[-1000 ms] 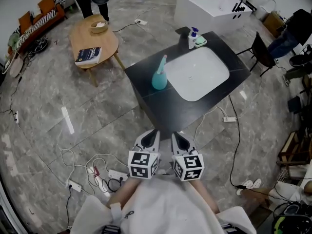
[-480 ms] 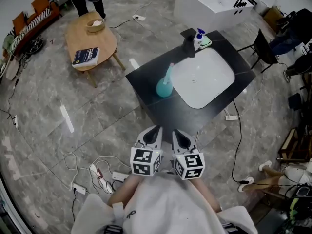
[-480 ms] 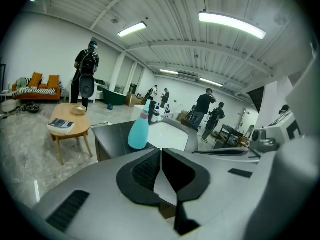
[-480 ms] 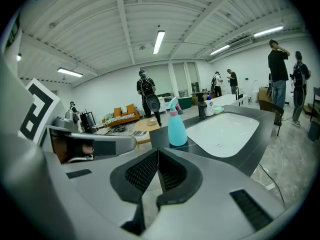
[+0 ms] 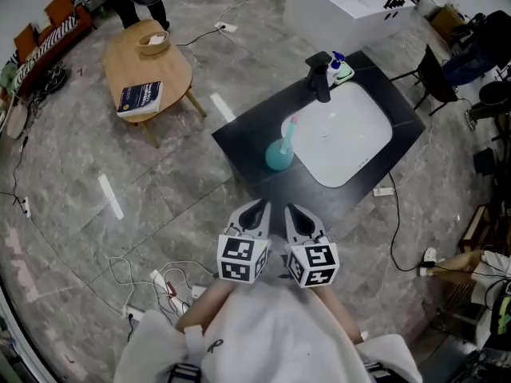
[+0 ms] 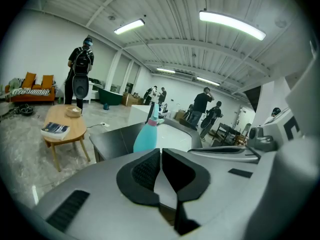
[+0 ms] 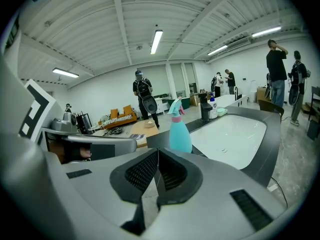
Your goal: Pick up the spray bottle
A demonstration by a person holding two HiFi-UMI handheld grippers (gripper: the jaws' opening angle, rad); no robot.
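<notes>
Judging by the head view, the gap to the black counter (image 5: 247, 138) has been narrowed over the last second. The teal spray bottle (image 5: 279, 152) is now seen lower in the picture and nearer the two grippers than it was a second ago. The grippers themselves are kept side by side, close to the body. The bottle has not been shifted on the counter. It is stood upright on the dark top, just beside the left rim of the white basin (image 5: 351, 134), and is well apart from the black faucet (image 5: 322, 80) and the small soap bottle (image 5: 338, 64) at the far end.

The left gripper (image 5: 255, 212) is held with its jaws closed together and nothing is caught between them. The same is shown for the right gripper (image 5: 295, 216), whose pads are pressed together and empty. In both gripper views the bottle is framed ahead, just above the closed jaws.

An approach is judged to be under way, and no grasp has been begun. The bottle is still separated from the grippers by a strip of floor and the counter's near corner. Before it can be taken, one pair of jaws has to be opened wide enough for the rounded body or the neck. Care is called for, since a tall bottle like this is likely to be tipped by a careless nudge.
</notes>
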